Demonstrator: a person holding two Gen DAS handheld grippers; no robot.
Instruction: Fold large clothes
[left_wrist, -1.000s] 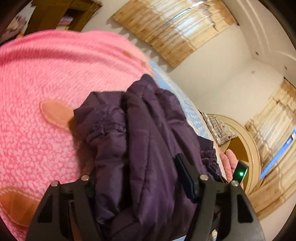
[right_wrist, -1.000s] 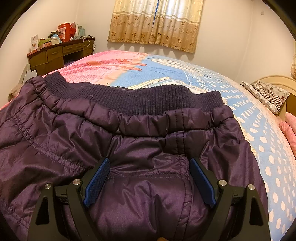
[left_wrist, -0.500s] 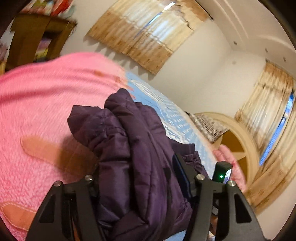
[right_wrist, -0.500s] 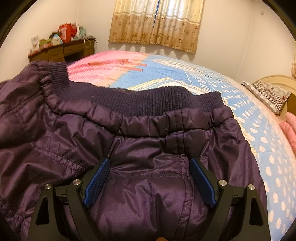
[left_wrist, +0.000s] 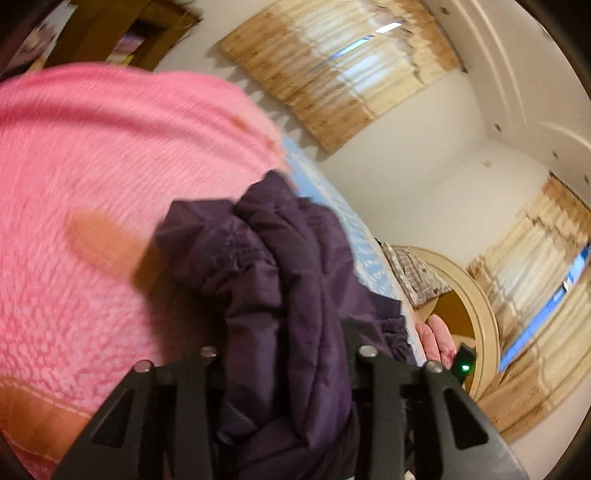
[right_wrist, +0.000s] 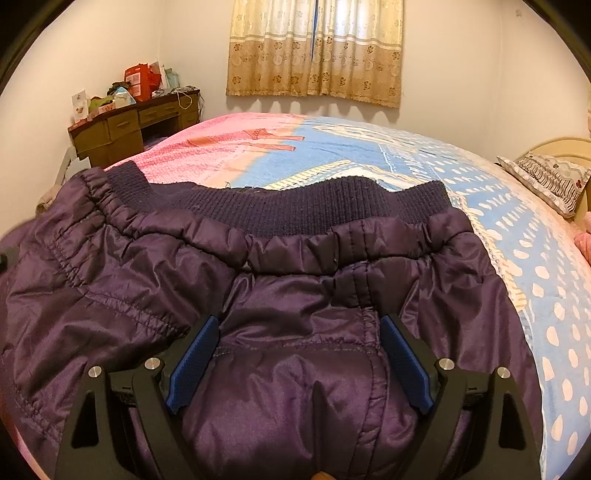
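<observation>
A dark purple padded jacket (right_wrist: 295, 288) with a ribbed knit hem lies on the bed (right_wrist: 424, 162). My right gripper (right_wrist: 299, 354) is shut on a thick bunch of the jacket near its elastic band; its blue pads (right_wrist: 194, 362) press into the fabric from both sides. My left gripper (left_wrist: 284, 354) is shut on another bunched part of the jacket (left_wrist: 280, 280) and holds it lifted above the pink side of the bed cover (left_wrist: 92, 184). The left gripper's pads are hidden by fabric.
A wooden desk (right_wrist: 133, 125) with clutter stands at the far left wall. Curtains (right_wrist: 314, 48) hang behind the bed. A patterned pillow (right_wrist: 546, 181) lies by the rounded headboard (left_wrist: 469, 314) at the right. A pink item (left_wrist: 439, 339) lies near the headboard.
My left gripper has swung with its bunch of jacket, so its view tilted and blurred. The jacket's left side rose, then settled lower in the right wrist view. The right gripper stayed still.
</observation>
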